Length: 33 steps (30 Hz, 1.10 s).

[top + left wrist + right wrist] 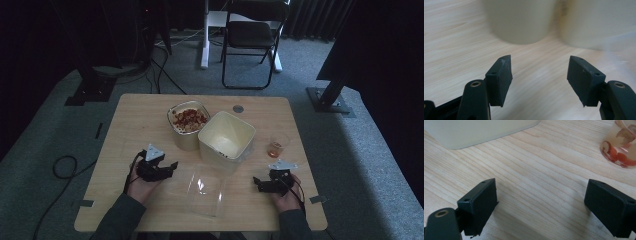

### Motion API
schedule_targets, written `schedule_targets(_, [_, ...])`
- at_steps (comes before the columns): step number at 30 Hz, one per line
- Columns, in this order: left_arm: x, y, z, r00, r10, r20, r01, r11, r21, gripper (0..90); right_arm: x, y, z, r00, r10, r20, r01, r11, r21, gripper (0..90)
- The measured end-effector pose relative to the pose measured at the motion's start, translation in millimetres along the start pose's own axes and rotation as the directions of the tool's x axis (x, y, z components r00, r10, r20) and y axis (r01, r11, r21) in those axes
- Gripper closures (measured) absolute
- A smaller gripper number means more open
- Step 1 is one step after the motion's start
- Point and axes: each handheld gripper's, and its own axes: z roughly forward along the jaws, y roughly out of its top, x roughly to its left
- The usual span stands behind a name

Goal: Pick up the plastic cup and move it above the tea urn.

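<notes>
Snack tub (188,124), the round cream one heaped with reddish and pale bits, sat near the middle of the wooden table (130,120) and looked like what the job was about. Using it as the landmark: a square cream container (226,141), empty, stood touching or just beside it on the right, and a small clear cup (277,145) with a few red bits in the bottom was further right, well apart from it. A clear flat lid-looking thing (204,190) lay in front of the tub, toward the person's edge, between the two hands. Couldn't tell which container it belonged to.

Left gripper (169,167) was just in front and left of the tub, aimed at it, jaws spread apart with nothing between them. In the left gripper view (540,76) the tub (520,21) and the square container (596,25) were both blurry behind the pads, so I'd guess that hand was on the move. Right gripper (257,183) sat well off to the tub's right and nearer the person, jaws also wide apart and empty; its own view (541,207) had bare wood between the pads, plus the cup (620,143) at the top corner.

Progress-wise, my read: pretty early. The tub was full, the square one was empty, and nothing was gripped. Everything that mattered, whether grabbing, tipping or lidding, was yet to come.
</notes>
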Motion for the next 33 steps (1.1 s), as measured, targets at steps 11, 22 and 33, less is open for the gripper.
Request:
schedule_targets(11, [-42.8, -2.1, -7.8, 0.9894, 0.044, 0.138, -0.049, 0.9981, 0.036, 36.7, -0.1, -0.1, -0.1, 1.0000, 0.006, 0.007, -0.006, 1.000, 0.000, 10.7])
schedule_targets(22, [-39.3, -9.7, -1.3, 0.9912, 0.096, 0.091, -0.108, 0.9836, 0.144, 69.3, -0.1, -0.2, -0.2, 0.9997, 0.017, 0.018, -0.017, 1.000, 0.000, 10.7])
schedule_targets(33, [3.0, -15.3, -20.8, 0.9967, 0.034, 0.073, -0.043, 0.9921, 0.118, 66.8, -0.2, -0.2, -0.2, 0.9997, 0.017, 0.018, -0.017, 1.000, -0.001, 10.7])
